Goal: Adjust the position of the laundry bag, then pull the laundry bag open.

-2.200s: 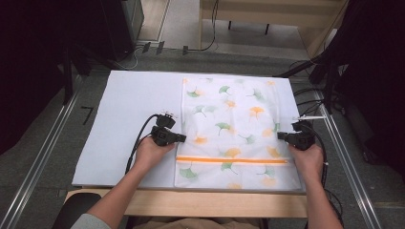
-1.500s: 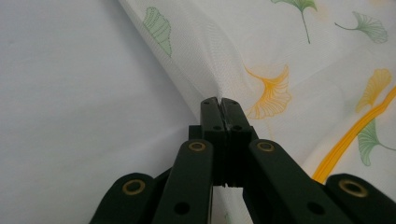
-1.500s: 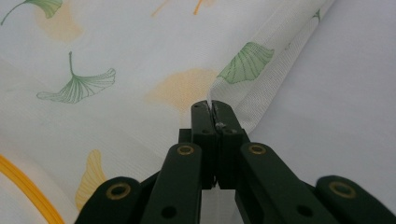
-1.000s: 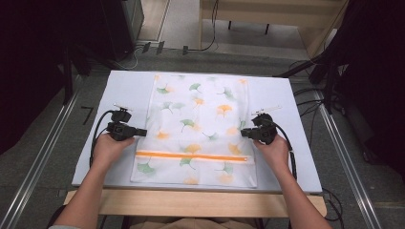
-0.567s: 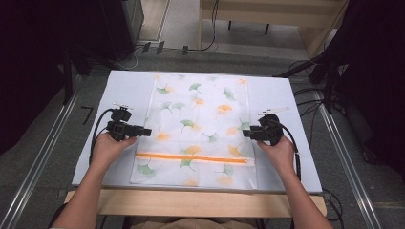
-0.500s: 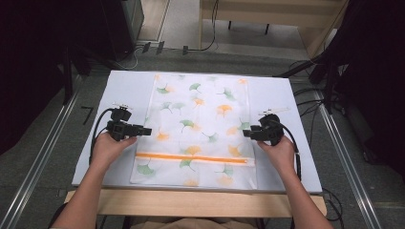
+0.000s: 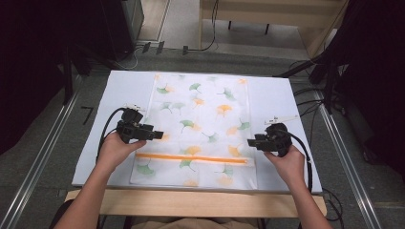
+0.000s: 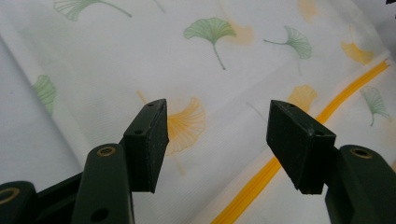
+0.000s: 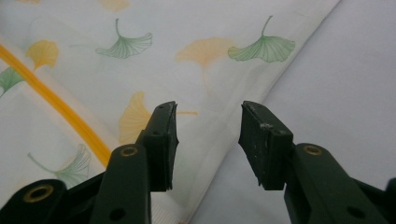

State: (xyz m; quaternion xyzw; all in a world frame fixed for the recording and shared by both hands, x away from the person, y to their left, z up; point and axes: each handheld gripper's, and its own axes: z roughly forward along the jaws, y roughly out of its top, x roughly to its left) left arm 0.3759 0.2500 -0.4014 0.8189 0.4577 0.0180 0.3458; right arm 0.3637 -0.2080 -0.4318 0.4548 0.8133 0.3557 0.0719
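Leaf-print cloth (image 7: 200,129) flat, side edges free between parted claws.

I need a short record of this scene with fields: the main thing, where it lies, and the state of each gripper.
main thing: white cloth bag with green and orange ginkgo leaves and an orange zipper
position: flat on the pale table cover
left gripper: open, jaws just opened, nothing between them, at the bag's left edge
right gripper: open, holds nothing, at the bag's right edge
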